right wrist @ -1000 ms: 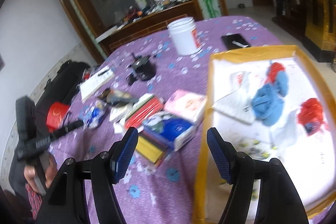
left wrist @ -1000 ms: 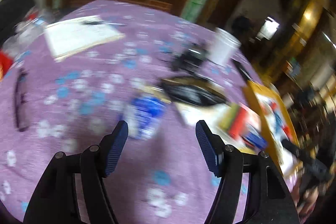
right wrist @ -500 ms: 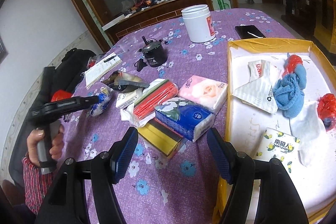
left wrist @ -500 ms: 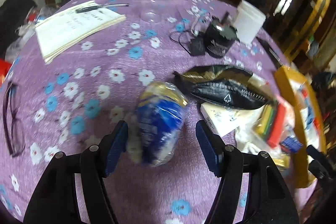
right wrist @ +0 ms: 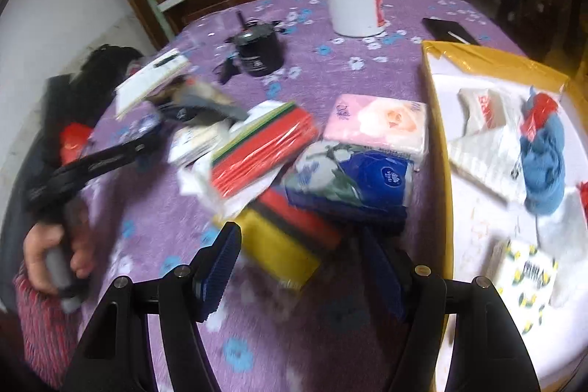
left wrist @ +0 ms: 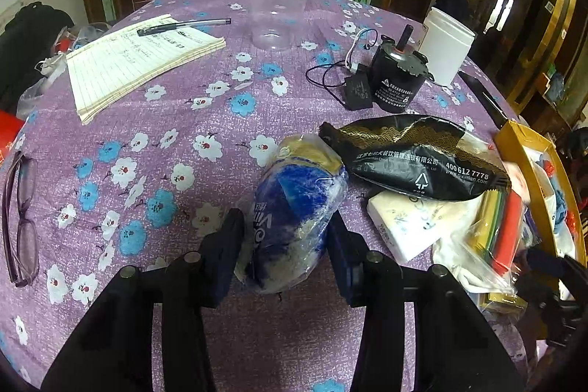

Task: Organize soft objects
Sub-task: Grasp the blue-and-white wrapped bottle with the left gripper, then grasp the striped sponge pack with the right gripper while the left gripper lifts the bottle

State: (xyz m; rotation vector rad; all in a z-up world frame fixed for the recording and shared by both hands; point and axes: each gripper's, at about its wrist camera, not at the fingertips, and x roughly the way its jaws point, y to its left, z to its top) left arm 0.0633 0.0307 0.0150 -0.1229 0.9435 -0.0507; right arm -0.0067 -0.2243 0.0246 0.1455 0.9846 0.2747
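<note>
Grasp stage of the sorting job, by my reading: the blue and white tissue pack [left wrist: 294, 219], wrapped in clear film, lies on the purple flowered tablecloth [left wrist: 147, 142] between the fingers of the left gripper [left wrist: 284, 245]. Its jaws have just been closing and now pinch the near end of the pack from both sides, the film bulging slightly between the pads. The pack's long axis runs away from the camera, near end in the jaws, far gold-banded end pointing toward the middle of the table and tilted slightly to the right. That far end lies just beside a black foil bag [left wrist: 415, 160], which rests partly on a white packet [left wrist: 408, 226].

The right gripper [right wrist: 301, 263] stands with jaws spread and nothing between them, poised above a yellow and red sponge pack [right wrist: 286, 241] and a blue tissue pack [right wrist: 352, 182].

Next move, in my judgement: lift the pinched pack clear of the black bag without dragging it, then carry it right to the yellow-rimmed tray [right wrist: 441, 142], where other soft items lie.
</note>
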